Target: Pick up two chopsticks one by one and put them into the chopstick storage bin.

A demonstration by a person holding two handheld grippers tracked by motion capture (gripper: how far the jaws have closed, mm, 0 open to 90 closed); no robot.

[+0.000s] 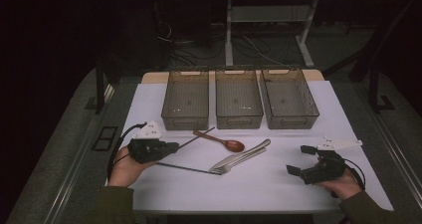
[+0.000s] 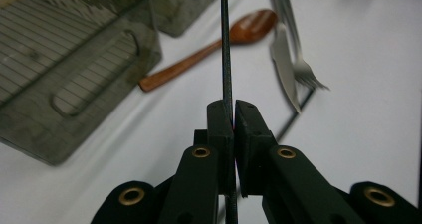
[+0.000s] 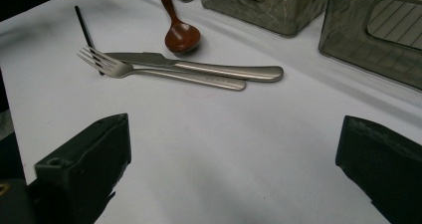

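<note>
Holding the thin black chopstick (image 2: 225,45) clamped in your left gripper (image 1: 171,146), carry it level over the left smoky plastic bin (image 1: 186,98) (its far end hangs near the wooden spoon (image 1: 220,140)). Your right gripper (image 1: 297,160) rests with jaws apart.

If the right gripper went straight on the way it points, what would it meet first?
Probably the fork and knife, lying side by side straight ahead of the open right gripper. Bare table lies between; the wooden spoon sits just behind them.
</note>
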